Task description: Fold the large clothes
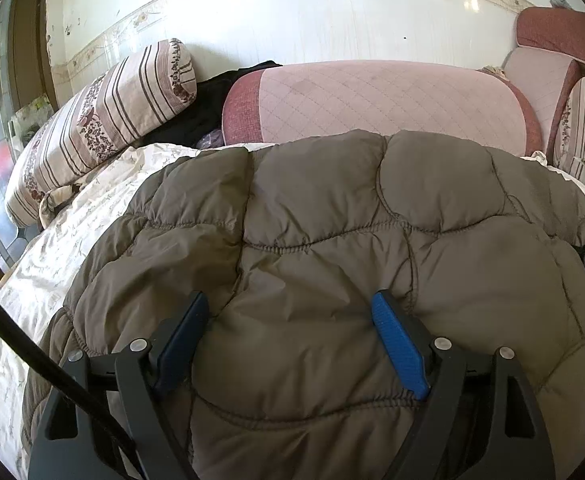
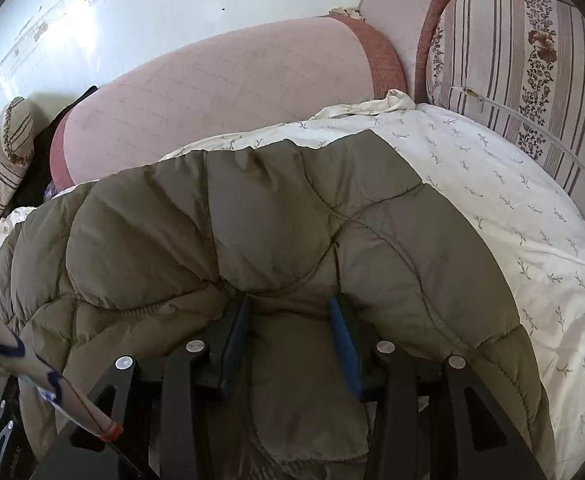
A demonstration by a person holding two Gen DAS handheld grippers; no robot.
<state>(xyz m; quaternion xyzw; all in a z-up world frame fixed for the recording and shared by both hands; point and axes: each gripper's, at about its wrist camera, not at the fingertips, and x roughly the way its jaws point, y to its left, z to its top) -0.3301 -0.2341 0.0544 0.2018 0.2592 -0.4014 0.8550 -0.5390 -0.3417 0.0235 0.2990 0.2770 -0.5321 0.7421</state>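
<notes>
A large olive-brown quilted puffer jacket (image 1: 332, 220) lies spread on a white sheet with small leaf prints (image 1: 72, 232). My left gripper (image 1: 288, 300) is over the jacket near its front part, jaws wide apart, with puffy fabric bulging between the blue pads (image 1: 396, 340). In the right wrist view the same jacket (image 2: 252, 216) fills the middle. My right gripper (image 2: 290, 300) has its jaws closed partway onto a fold of the jacket, and the fabric bunches between the fingers (image 2: 344, 336).
A pink quilted cushion (image 1: 372, 96) lies behind the jacket against the white wall. Striped floral pillows sit at the left (image 1: 104, 120) and at the right (image 2: 524, 64). A dark garment (image 1: 196, 116) lies between pillow and cushion. A black cable (image 1: 32, 344) crosses the lower left.
</notes>
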